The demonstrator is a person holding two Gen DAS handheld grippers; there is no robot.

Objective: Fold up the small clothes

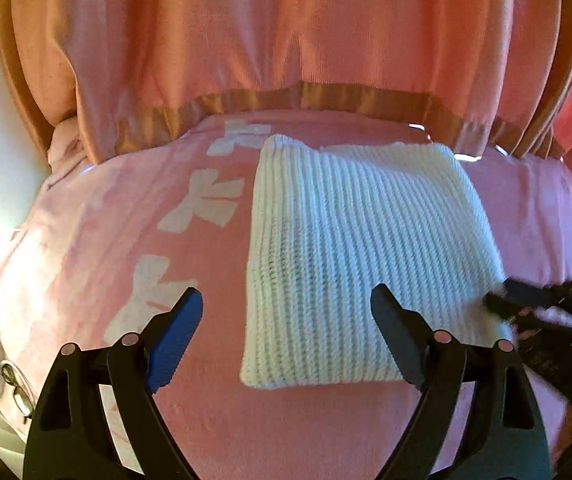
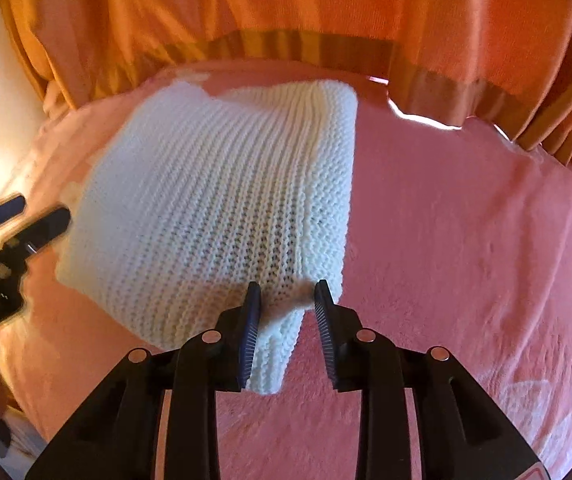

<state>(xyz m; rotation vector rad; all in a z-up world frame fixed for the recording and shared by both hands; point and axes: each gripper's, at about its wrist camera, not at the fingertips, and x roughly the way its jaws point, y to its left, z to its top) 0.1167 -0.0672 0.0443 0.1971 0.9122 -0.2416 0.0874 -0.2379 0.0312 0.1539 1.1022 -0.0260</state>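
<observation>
White knit (image 2: 222, 200) lies folded on pink blanket (image 2: 465, 260), long axis approx 12–6 o'clock. R gripper (image 2: 286, 320) nearer: near corner sits btwn its part-spread jaws, not pinched yet. L gripper (image 1: 286, 320) spread wide, knit at 12–1 o'clock.

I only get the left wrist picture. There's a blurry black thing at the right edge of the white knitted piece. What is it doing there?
Observer: That is the right gripper. In the right wrist view its two fingers stand on either side of the near corner of the white knit.
Operator: Is it squeezing that corner?
Observer: Not that I can see. The jaws stand apart, wider than the flap of knit between them, with a gap on the right finger's side.
Operator: And what lies further right?
Observer: Only the pink blanket, plain and slightly wrinkled.
</observation>
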